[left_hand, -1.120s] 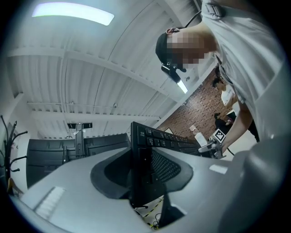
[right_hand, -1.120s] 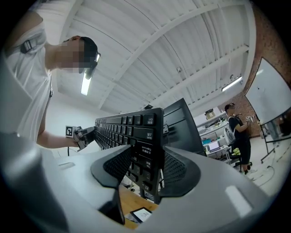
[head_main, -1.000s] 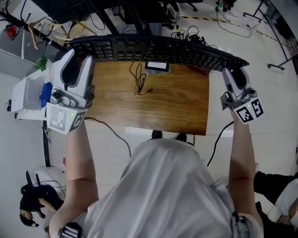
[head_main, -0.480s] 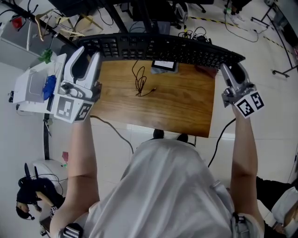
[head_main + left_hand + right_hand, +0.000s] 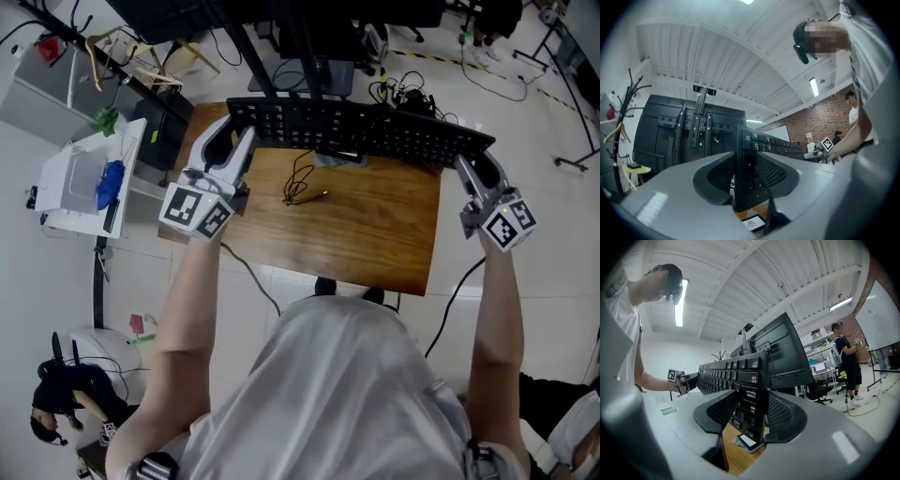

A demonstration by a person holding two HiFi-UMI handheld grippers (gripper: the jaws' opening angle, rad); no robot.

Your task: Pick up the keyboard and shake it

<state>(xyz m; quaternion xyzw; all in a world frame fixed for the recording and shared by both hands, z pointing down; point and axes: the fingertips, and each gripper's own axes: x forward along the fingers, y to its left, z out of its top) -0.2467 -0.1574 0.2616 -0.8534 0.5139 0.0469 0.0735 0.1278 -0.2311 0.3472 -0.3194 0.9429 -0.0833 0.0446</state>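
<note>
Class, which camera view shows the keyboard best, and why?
The head view: the whole keyboard shows end to end, held between the left gripper and the right gripper. Each gripper view shows only one end, edge-on, clamped between that gripper's jaws.

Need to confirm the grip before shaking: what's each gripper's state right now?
Left gripper: closed on the left end of the keyboard.
Right gripper: closed on the keyboard's right end.
</note>
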